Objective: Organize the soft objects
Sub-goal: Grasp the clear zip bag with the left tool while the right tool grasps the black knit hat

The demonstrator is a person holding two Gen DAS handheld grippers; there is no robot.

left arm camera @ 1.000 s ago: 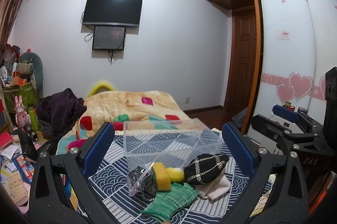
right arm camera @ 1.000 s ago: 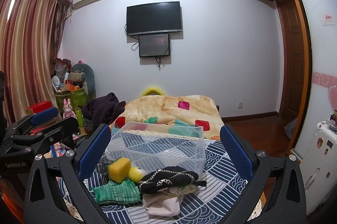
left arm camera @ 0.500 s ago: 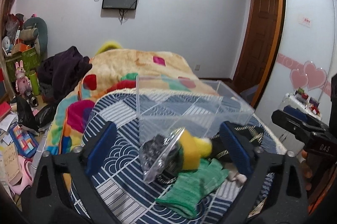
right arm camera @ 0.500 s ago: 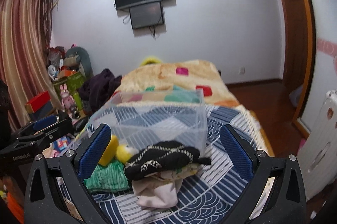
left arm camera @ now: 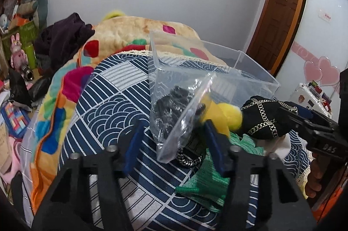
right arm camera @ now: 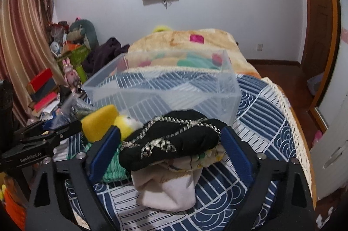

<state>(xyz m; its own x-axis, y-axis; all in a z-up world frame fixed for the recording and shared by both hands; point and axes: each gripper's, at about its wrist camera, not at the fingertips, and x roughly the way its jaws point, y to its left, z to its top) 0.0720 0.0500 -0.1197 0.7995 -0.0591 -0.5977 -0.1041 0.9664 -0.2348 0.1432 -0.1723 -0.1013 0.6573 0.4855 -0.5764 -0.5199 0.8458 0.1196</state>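
Observation:
A clear plastic bin stands on the blue patterned cloth; it also shows in the right wrist view. In front of it lie a clear bag of dark items, a yellow sponge, a yellow plush, a green knit cloth, a black pouch with silver braid and a white cloth. My left gripper is open around the bag's lower end. My right gripper is open with the black pouch between its fingers.
A colourful blanket and dark clothes lie behind the bin. Clutter, books and a pink rabbit toy fill the left floor. A wooden door and a wardrobe with hearts are on the right.
Both grippers have moved forward and down to the pile. The left now straddles the clear bag, the right straddles the black pouch, and both jaws have narrowed.

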